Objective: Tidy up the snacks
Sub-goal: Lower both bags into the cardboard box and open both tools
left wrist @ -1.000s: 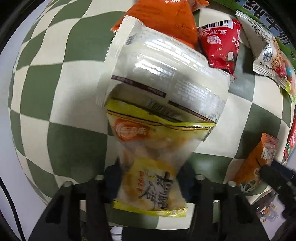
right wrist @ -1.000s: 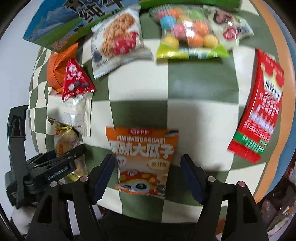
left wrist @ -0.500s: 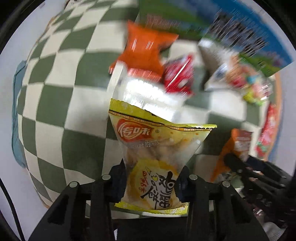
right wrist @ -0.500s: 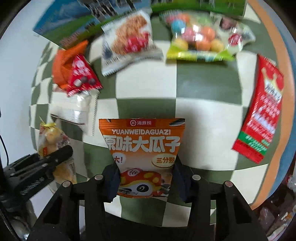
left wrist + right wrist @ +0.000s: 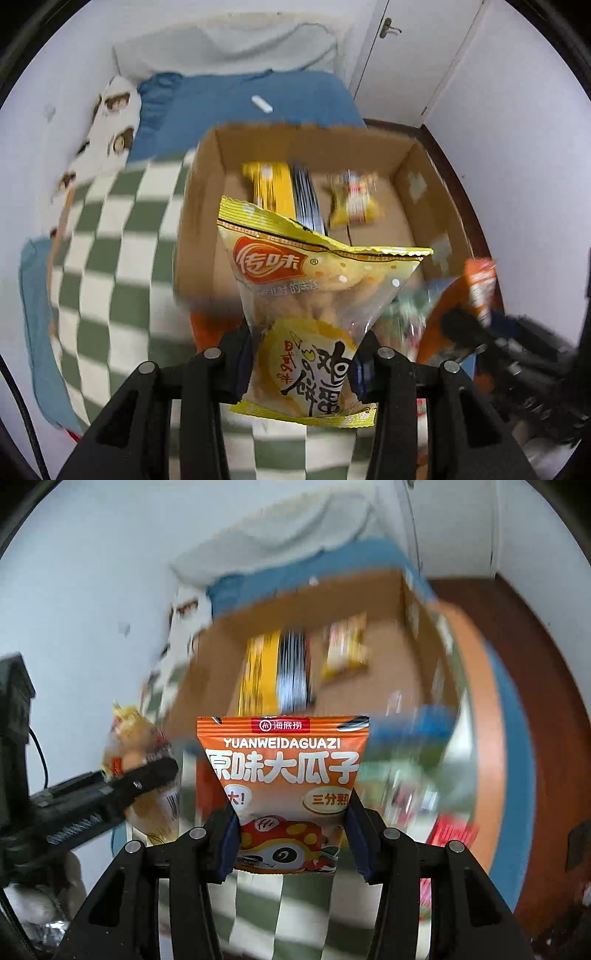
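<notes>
**Both packets lifted, box now ahead of us**

We have raised both snacks off the checked cloth (image 5: 110, 266) and swung round in the last second: where the tools looked down on scattered packets a moment ago, they now face an open cardboard box (image 5: 207, 177). Our left tool (image 5: 303, 354) is clamped on the lower part of the yellow cracker bag (image 5: 317, 280), which stands up between its fingers. Our right tool (image 5: 291, 830) pinches the orange sunflower-seed packet (image 5: 284, 768) in the same manner, lower edge between the pads. Each packet hangs in the air just short of the box's near wall, so pickup looks finished and the drop into the box is, we judge, the step in hand.

Inside the box, beyond both tools, lie a yellow packet (image 5: 269, 184), a dark striped packet (image 5: 304, 195) touching it, and a small yellow sweet bag (image 5: 354, 203) a little apart to the right. The floor nearer the tools looks free.

The two tools ride close together, the left one showing at the left edge of the right wrist view, so they may crowd each other over the opening. The near wall must still be cleared. Behind the box lies a blue bedcover (image 5: 243, 103). Blurred packets remain to the right of the right tool.
</notes>
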The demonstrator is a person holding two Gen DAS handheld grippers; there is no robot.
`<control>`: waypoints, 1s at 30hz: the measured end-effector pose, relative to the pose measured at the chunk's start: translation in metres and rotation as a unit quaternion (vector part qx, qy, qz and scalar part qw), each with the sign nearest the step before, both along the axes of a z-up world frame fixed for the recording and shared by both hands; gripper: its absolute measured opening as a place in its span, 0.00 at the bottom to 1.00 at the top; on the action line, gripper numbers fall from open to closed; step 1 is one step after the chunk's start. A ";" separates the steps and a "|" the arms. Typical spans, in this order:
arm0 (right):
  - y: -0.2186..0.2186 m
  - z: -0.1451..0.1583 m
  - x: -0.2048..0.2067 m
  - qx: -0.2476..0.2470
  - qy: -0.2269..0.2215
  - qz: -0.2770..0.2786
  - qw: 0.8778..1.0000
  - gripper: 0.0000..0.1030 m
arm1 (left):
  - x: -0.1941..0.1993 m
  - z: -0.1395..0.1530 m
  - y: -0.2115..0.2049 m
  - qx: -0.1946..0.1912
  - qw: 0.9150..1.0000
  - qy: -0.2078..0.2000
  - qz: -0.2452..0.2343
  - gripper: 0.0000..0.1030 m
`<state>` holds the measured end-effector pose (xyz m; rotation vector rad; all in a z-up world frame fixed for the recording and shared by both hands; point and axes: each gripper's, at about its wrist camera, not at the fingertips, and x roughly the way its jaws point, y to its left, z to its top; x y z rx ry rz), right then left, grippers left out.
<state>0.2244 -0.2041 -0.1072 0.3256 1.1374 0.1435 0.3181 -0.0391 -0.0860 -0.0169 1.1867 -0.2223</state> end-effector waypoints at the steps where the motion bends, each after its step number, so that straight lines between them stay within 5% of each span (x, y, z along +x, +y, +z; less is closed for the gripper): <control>1: -0.006 0.010 0.018 -0.013 -0.010 0.000 1.000 0.51 | 0.013 0.000 -0.002 0.009 1.000 -0.001 0.000 0.37; 12: -0.028 -0.001 0.188 -0.120 0.035 0.003 0.992 0.51 | 0.155 -0.062 -0.012 0.104 0.992 0.065 -0.003 0.37; 21: -0.032 -0.045 0.256 -0.164 0.091 0.012 0.982 0.51 | 0.215 -0.137 -0.011 0.246 0.961 0.123 -0.038 0.39; 25: -0.033 -0.059 0.263 -0.166 0.108 0.016 0.980 0.51 | 0.218 -0.164 -0.014 0.258 0.953 0.148 -0.049 0.39; 30: -0.033 -0.078 0.271 -0.170 0.124 0.017 0.978 0.54 | 0.226 -0.162 -0.006 0.220 0.964 0.147 -0.029 0.39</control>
